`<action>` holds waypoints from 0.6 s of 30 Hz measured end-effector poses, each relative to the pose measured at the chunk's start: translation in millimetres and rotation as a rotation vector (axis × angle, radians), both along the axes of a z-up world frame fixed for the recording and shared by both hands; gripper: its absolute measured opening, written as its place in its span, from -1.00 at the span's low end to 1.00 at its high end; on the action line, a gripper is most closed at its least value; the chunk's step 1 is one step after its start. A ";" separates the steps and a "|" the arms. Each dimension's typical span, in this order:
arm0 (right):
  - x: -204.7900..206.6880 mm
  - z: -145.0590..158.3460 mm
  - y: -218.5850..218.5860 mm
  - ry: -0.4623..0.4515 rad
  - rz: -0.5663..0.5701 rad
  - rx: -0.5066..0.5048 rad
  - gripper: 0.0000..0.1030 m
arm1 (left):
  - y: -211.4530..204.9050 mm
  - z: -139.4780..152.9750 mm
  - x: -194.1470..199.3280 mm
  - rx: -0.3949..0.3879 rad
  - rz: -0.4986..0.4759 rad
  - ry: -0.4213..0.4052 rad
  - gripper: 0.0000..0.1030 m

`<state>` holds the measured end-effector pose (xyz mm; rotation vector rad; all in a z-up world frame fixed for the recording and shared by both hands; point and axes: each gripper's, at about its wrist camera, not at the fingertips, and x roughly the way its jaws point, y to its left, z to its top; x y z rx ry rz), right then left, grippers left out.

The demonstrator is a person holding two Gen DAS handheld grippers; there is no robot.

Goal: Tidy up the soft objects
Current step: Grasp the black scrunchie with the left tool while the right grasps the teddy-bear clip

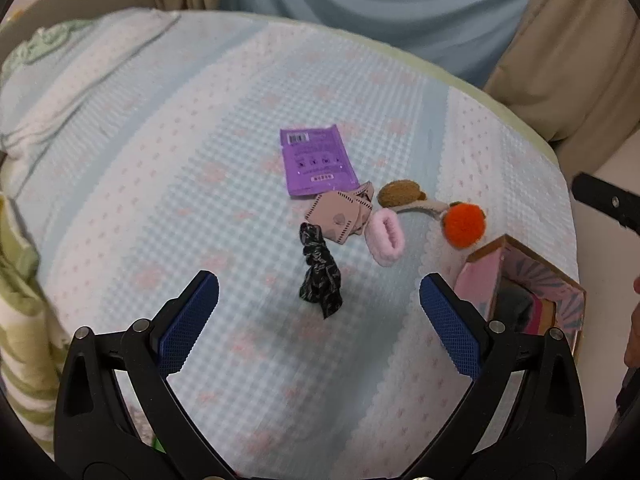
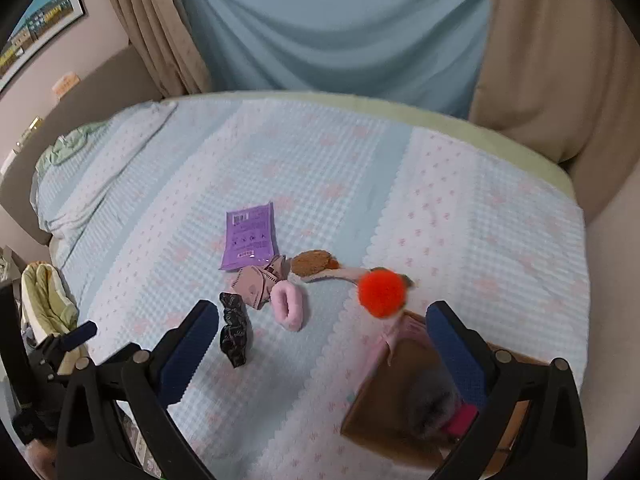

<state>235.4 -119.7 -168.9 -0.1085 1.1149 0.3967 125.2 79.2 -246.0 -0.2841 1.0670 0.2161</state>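
Both grippers hang wide open, holding nothing: left gripper (image 1: pixel 319 300) over the black scrunchie (image 1: pixel 320 274), right gripper (image 2: pixel 318 334) above the box (image 2: pixel 396 400) at the bed (image 2: pixel 460 208) edge. The pink scrunchie (image 1: pixel 386 236) and orange pompom (image 1: pixel 464 226) cluster mid-bed, open blanket all around.

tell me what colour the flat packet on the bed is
Purple packet, clearest in the left wrist view.
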 end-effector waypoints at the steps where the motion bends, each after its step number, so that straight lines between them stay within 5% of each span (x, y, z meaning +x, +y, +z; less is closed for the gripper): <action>1: 8.5 -8.4 3.8 0.012 0.005 -0.001 1.00 | 1.8 -8.0 6.3 -0.008 -0.001 0.007 0.95; 18: 106.4 -163.2 65.2 0.212 0.107 -0.108 1.00 | 25.3 -150.2 81.5 -0.114 0.053 0.151 0.91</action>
